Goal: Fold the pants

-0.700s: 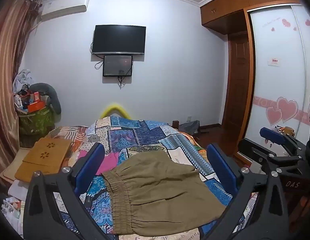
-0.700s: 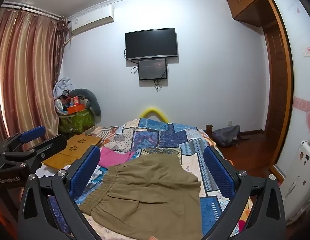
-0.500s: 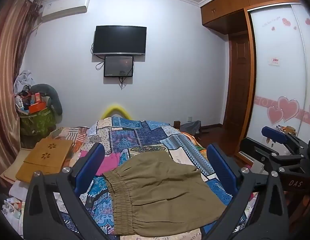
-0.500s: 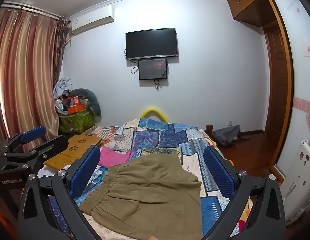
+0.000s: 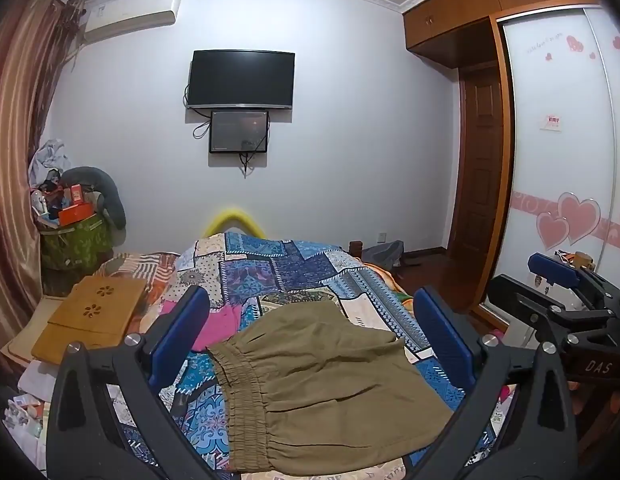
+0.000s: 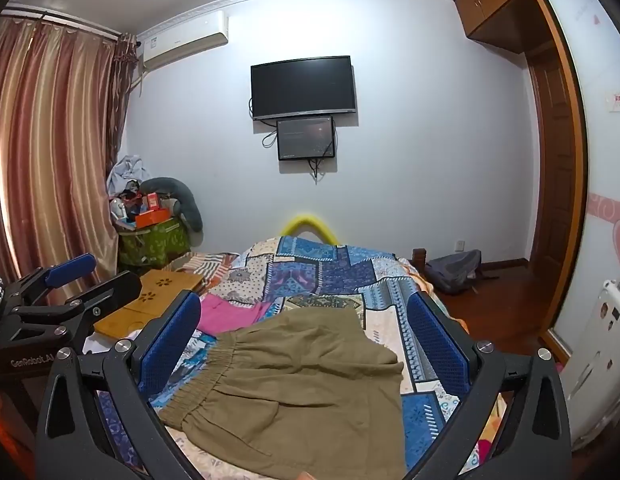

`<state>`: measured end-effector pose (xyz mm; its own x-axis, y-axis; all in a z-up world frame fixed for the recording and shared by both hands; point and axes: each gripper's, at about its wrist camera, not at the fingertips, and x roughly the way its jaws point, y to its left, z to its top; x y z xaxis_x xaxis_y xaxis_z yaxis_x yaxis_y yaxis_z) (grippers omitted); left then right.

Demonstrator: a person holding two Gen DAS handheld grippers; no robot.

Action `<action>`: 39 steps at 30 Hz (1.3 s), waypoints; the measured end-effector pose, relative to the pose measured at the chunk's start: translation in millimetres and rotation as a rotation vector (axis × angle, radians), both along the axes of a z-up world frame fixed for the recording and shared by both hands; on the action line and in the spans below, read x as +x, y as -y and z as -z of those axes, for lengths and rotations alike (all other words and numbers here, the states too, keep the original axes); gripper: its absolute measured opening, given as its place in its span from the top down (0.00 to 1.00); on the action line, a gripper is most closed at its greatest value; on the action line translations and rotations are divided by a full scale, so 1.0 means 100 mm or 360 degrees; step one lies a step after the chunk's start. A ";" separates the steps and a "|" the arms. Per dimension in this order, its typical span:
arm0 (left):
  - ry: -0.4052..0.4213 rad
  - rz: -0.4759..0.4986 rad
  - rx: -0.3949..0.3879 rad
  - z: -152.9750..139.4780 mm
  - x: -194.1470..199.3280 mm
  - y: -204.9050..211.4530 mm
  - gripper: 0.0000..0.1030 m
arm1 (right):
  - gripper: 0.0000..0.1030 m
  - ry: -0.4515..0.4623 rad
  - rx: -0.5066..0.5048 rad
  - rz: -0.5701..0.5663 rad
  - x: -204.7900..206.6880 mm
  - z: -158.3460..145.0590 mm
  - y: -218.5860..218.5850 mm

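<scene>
Lying spread on the patchwork-quilted bed (image 5: 270,264), the olive-green elastic-waist cloth pants (image 5: 321,380) sit untouched below the left gripper (image 5: 310,340) and right gripper (image 6: 306,344), both with fingers (image 6: 170,344) wide open, holding nothing.

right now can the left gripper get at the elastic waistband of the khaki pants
Probably yes: the left gripper hangs open over the pants, the waistband lies exposed on the quilt, and nothing covers it.

right tool (image 5: 597,366): "DAS" | left tool (image 6: 32,360): "GenRobot.AI"
</scene>
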<state>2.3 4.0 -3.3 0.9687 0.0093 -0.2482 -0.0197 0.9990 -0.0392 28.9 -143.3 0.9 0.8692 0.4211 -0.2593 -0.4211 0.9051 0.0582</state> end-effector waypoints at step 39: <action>0.0005 0.0016 0.0007 0.01 0.03 0.01 0.00 | 0.00 -0.0031 0.0011 0.0012 0.05 0.06 -0.01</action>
